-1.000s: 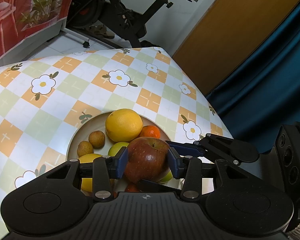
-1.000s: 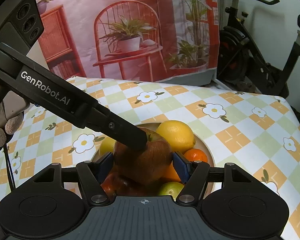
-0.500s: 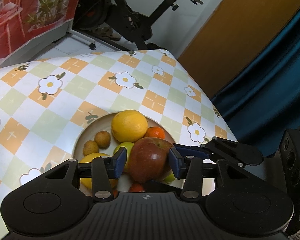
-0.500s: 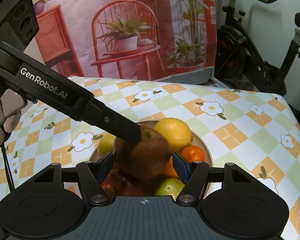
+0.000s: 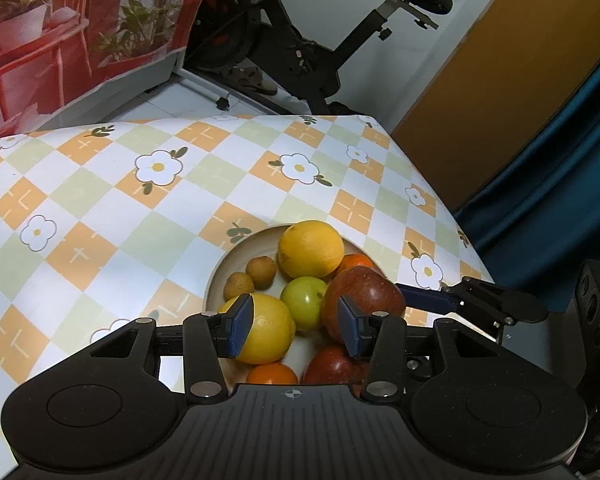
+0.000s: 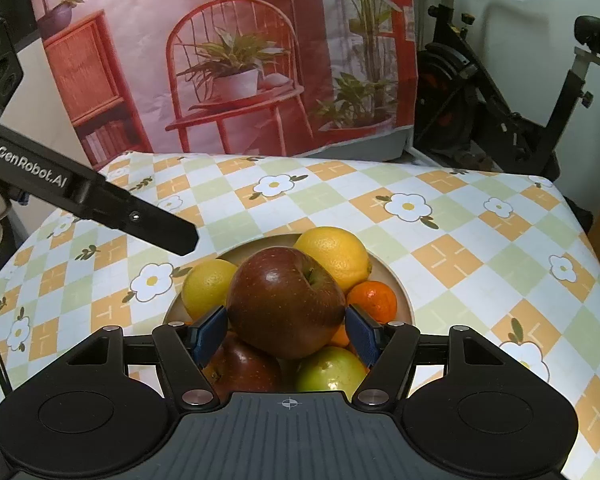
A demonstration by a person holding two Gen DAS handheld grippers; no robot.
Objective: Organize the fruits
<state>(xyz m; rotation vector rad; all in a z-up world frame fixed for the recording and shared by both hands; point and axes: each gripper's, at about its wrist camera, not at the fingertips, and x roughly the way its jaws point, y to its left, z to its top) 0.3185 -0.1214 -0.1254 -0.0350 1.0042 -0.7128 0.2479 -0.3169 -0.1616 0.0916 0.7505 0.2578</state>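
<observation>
Left claw (image 5: 296, 330): it hung spread and empty over the near side of the plate, one blue pad in front of the near lemon (image 5: 266, 330), the other at the big apple's left flank without gripping it. A small sideways drift could have knocked either fruit.

Near lemon: it sat at about 8 o'clock on the plate (image 5: 236, 256), close to the rim. A nudge from the left pad could have sent it rolling out onto the checked surface (image 5: 100, 208).

Small brown fruits (image 5: 250, 278): the two lay loose at about 10 o'clock and looked the easiest to scatter if the pile shifted.

Big red apple (image 6: 286, 302): it stood at the plate's centre on top of the other fruit, pinched between the right claw's pads at its widest part. The skin looked smooth and the body round, so a slackened squeeze could have let it slip and fall on the pile.

Right claw (image 6: 286, 332): it pinched the apple from the 6 o'clock side. The fruits under it, a second red apple (image 6: 246, 364) and a green one (image 6: 331, 370), could have been bruised or pushed apart by a drop.

Far lemon (image 6: 333, 254) and tangerine (image 6: 371, 300): these sat between 12 and 3 o'clock, touching the held apple. Dragging it sideways rather than lifting it clear could have rolled them over the rim.
</observation>
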